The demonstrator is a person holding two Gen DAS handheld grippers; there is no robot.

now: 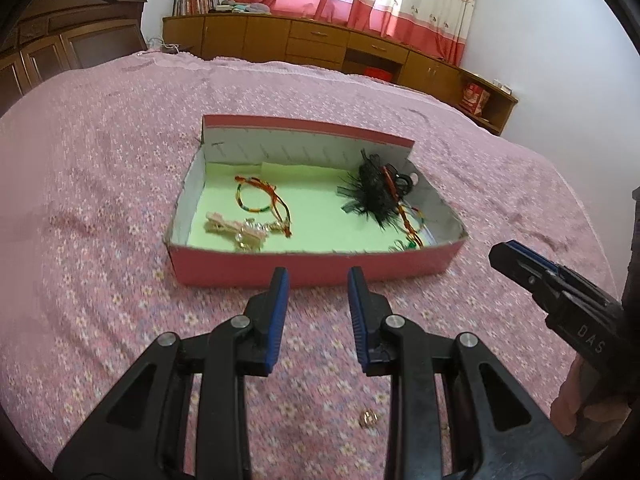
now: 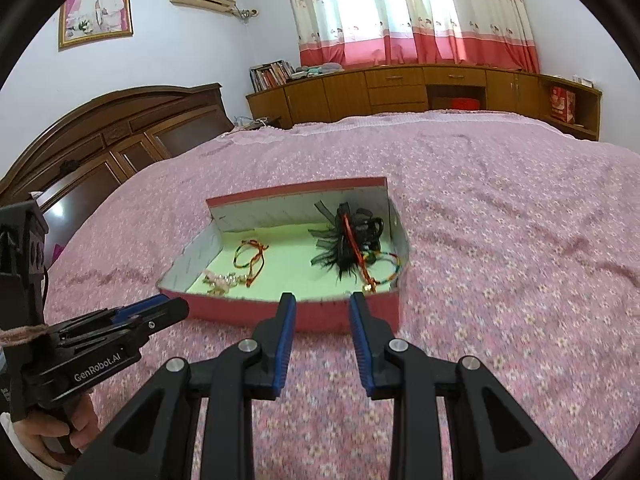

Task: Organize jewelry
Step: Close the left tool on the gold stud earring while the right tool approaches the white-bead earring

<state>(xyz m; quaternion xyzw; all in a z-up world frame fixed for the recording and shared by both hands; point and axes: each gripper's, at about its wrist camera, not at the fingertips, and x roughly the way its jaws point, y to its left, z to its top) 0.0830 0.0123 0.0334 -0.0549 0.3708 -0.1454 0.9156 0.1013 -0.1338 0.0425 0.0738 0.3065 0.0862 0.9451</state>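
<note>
A shallow pink box (image 1: 304,270) (image 2: 320,314) with a pale green floor sits on the bed. Inside it lie a red-green cord bracelet (image 1: 260,196) (image 2: 250,258), pale pink hair clips (image 1: 234,230) (image 2: 218,280), a black feather hair piece (image 1: 372,190) (image 2: 340,248) and another colourful bracelet (image 1: 412,224) (image 2: 380,266). A small gold ring (image 1: 368,418) lies on the bedspread near me, below my left gripper. My left gripper (image 1: 318,278) (image 2: 160,308) is open and empty, just short of the box's near wall. My right gripper (image 2: 323,302) (image 1: 510,254) is open and empty, also near that wall.
The bed is covered by a pink floral bedspread (image 1: 100,200) (image 2: 500,240). A dark wooden headboard (image 2: 100,140) stands at the left. Low wooden cabinets (image 1: 320,44) (image 2: 400,88) with books run along the far wall under the curtains.
</note>
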